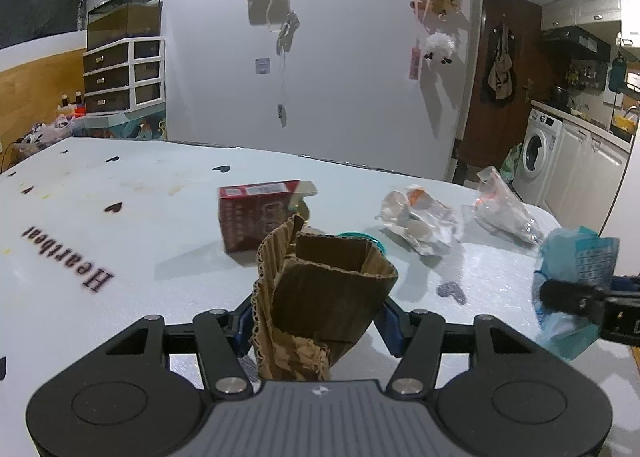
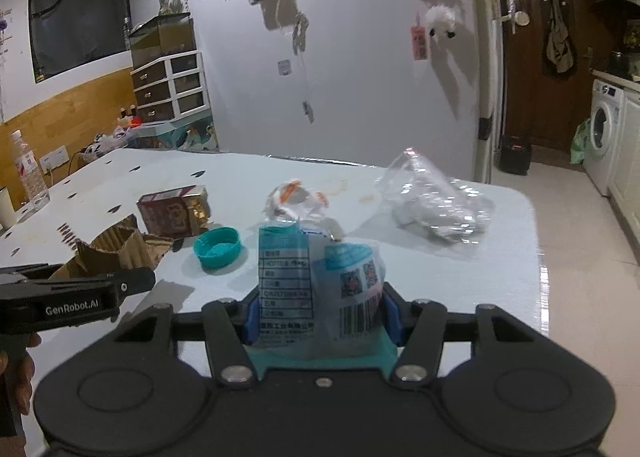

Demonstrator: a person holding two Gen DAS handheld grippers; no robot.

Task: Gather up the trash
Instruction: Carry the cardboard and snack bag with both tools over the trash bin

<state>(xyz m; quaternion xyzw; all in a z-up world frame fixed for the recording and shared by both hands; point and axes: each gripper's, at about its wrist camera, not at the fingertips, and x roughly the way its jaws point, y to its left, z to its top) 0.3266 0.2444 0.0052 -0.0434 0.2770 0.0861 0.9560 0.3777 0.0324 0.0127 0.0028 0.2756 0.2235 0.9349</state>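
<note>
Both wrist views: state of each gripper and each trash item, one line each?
left gripper: shut on corrugated cardboard, off the table.
right gripper: shut on blue wrapper.
red box: on table, end flap open.
teal cap: on table, open side up.
crumpled wrapper: on table, loose.
clear plastic bag: on table, crumpled.

Left hand-held gripper (image 1: 316, 321) clamps crumpled cardboard (image 1: 320, 297) above table (image 1: 120, 257).
</note>
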